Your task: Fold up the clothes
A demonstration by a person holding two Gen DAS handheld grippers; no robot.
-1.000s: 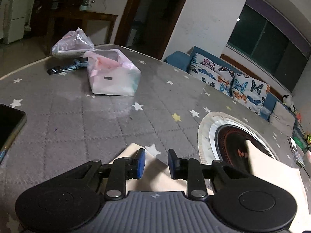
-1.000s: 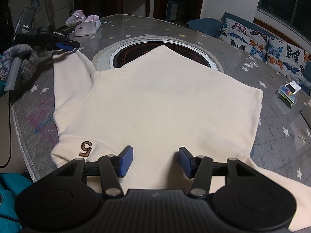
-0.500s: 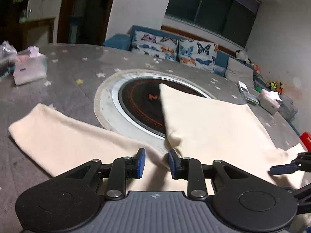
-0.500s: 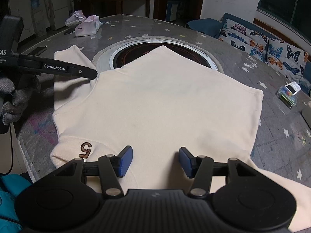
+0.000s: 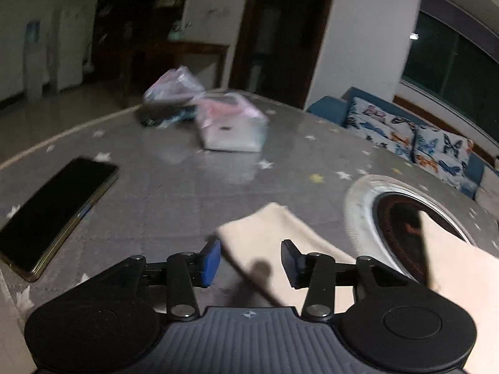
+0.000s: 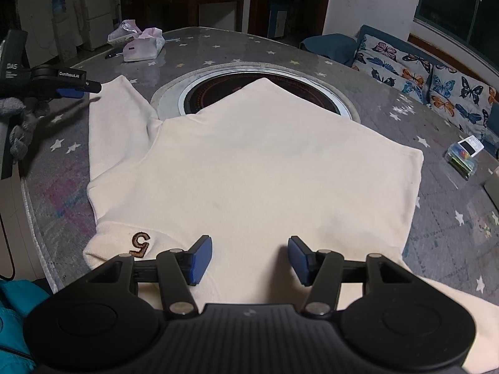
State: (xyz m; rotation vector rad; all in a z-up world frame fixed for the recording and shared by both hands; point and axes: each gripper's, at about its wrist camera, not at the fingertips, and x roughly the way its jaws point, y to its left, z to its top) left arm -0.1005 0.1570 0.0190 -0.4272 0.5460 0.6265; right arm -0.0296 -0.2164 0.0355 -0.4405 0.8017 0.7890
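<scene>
Looking at this cream sweatshirt (image 6: 265, 168) spread flat across the star-patterned table (image 6: 436, 118), filling mid-frame — soft, floppy knit that'll sag, I'd guess. Left gripper (image 5: 251, 260), fingers spread, hovers at the sleeve cuff (image 5: 265, 227), a decent pinch spot. Right gripper (image 6: 249, 257) is spread too, holding nothing, lower centre.

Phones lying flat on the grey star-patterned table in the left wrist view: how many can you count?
1. A dark phone lies flat near the table's left edge, left of the open left hand-held gripper and the cream sleeve. Others may lie outside this blurred view.
</scene>
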